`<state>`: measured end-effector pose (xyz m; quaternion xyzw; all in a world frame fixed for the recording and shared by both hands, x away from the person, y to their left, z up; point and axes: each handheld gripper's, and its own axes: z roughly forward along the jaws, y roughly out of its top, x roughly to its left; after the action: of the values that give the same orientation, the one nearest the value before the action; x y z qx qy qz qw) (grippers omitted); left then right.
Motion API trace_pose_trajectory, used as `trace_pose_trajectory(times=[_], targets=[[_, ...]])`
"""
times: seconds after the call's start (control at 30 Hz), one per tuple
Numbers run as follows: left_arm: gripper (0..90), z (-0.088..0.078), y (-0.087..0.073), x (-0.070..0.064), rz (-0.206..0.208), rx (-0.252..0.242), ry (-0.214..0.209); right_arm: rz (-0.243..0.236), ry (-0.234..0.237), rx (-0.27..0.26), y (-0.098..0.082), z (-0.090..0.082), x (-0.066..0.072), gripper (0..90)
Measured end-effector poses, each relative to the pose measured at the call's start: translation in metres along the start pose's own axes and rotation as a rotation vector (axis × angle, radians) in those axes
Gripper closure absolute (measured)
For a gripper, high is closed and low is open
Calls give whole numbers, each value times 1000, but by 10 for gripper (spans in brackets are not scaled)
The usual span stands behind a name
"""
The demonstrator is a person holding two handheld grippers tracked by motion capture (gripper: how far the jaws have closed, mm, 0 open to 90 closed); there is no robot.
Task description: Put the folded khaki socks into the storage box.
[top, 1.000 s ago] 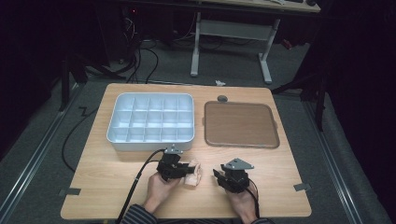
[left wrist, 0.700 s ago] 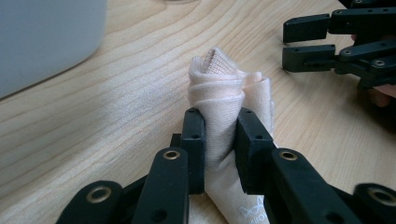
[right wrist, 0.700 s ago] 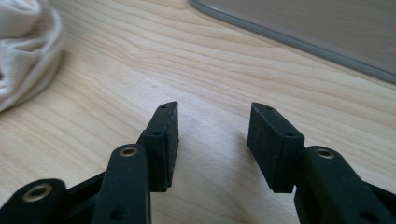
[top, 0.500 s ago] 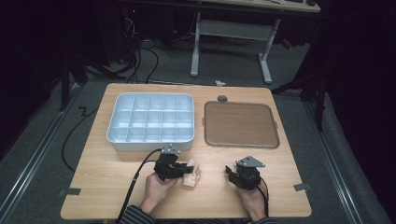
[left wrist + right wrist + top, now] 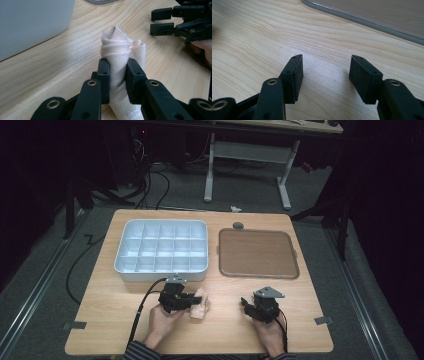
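A rolled pale peach cloth (image 5: pixel 120 50) lies on the wooden table near its front edge, and my left gripper (image 5: pixel 117 75) is shut on its middle. In the high view the cloth (image 5: pixel 201 304) sticks out to the right of the left gripper (image 5: pixel 192 300). My right gripper (image 5: pixel 246 304) rests a short way to the right of the cloth, apart from it, pointing left. Its jaws have just been opening and nothing is between them; in its own view the right gripper (image 5: pixel 325 72) stands open over bare wood. It also appears in the left gripper view as the right gripper (image 5: pixel 162 21), beyond the cloth.
A white tray with several compartments (image 5: pixel 161 270) stands at the back left, its wall (image 5: pixel 32 22) close beside the cloth. A flat brown tray (image 5: pixel 257 252) lies at the back right, its rim (image 5: pixel 362 21) just ahead of the right gripper. A small dark round object (image 5: pixel 238 225) sits behind it.
My right gripper has shifted to the right, away from the cloth, and its jaws stand wider. The left gripper and the cloth have stayed in place.
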<state>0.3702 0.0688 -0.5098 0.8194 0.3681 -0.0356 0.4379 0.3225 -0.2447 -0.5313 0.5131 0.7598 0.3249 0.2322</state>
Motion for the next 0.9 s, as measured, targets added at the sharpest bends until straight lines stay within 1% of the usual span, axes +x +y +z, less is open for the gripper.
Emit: trace_pose_trajectory(times=[0.23, 0.3, 0.43, 0.63, 0.77, 0.9], targets=[[763, -9, -1, 4, -8, -5, -13, -3, 2, 0, 0, 0, 0, 437], [763, -11, -1, 7, -22, 3, -13, -2, 1, 1, 0, 0, 0, 436], [763, -16, -2, 8, -28, 7, 5, -2, 2, 1, 0, 0, 0, 429], [763, -27, -2, 11, -46, -11, 15, -1, 4, 1, 0, 0, 0, 423], [763, -34, 0, 12, -47, -22, 20, -3, 5, 0, 0, 0, 0, 422], [762, -43, 2, 14, -54, -42, 14, -1, 5, 1, 0, 0, 0, 423]])
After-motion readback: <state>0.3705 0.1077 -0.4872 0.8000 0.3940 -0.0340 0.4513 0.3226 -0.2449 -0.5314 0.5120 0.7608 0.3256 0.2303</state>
